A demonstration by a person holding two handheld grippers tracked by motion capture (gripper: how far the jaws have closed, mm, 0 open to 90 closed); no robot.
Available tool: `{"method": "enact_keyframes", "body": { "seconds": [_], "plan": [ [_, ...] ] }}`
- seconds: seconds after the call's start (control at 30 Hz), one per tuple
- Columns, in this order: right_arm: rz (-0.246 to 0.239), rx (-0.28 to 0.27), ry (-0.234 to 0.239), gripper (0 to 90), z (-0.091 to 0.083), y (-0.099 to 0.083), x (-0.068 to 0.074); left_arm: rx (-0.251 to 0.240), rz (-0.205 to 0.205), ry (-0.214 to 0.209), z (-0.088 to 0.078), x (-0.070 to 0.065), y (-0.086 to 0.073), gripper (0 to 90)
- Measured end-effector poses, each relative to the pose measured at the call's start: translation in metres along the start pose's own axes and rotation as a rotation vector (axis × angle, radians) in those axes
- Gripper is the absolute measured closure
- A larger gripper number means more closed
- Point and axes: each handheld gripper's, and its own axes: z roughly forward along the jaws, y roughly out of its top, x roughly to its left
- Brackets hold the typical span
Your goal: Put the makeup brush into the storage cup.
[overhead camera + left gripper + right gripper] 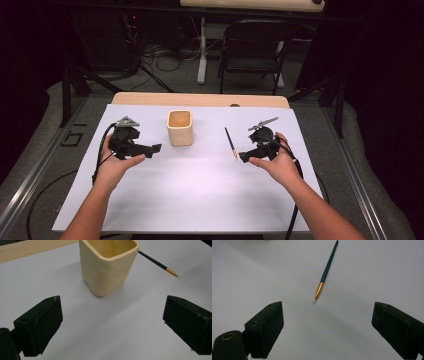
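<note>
A cream square cup (179,128) stands upright on the white sheet (200,200), its hollow seen from above; in the left gripper view the cup (108,265) sits just ahead of the jaws. A thin paintbrush (230,142) with a dark handle and gold ferrule lies flat to the cup's right, also seen as the paintbrush (160,264) and the paintbrush (325,271). My left gripper (152,148) is held left of the cup, open, nothing between its jaws. My right gripper (242,157) is open just right of the brush tip, apart from it.
The white sheet covers a wooden table whose far edge (200,99) shows beyond it. A black folding chair (252,50) and cables on the floor lie behind the table. Black cables trail from both grippers along the forearms.
</note>
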Motion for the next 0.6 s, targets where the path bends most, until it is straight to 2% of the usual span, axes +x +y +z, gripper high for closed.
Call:
{"method": "enact_keyframes", "body": {
  "seconds": [0.33,0.4,0.6],
  "plan": [
    [0.029,0.067,0.003,11.5,0.003,0.008,-0.008,-0.007,0.008,-0.006,-0.002,-0.002,0.0,3.9],
    [0.02,0.096,0.003,13.3,0.003,0.013,-0.009,-0.004,0.011,-0.004,-0.002,-0.003,0.0,4.0],
    [0.013,0.116,0.007,14.2,0.009,0.018,-0.006,-0.005,0.006,-0.004,-0.001,-0.003,-0.001,4.0]
  ]
}}
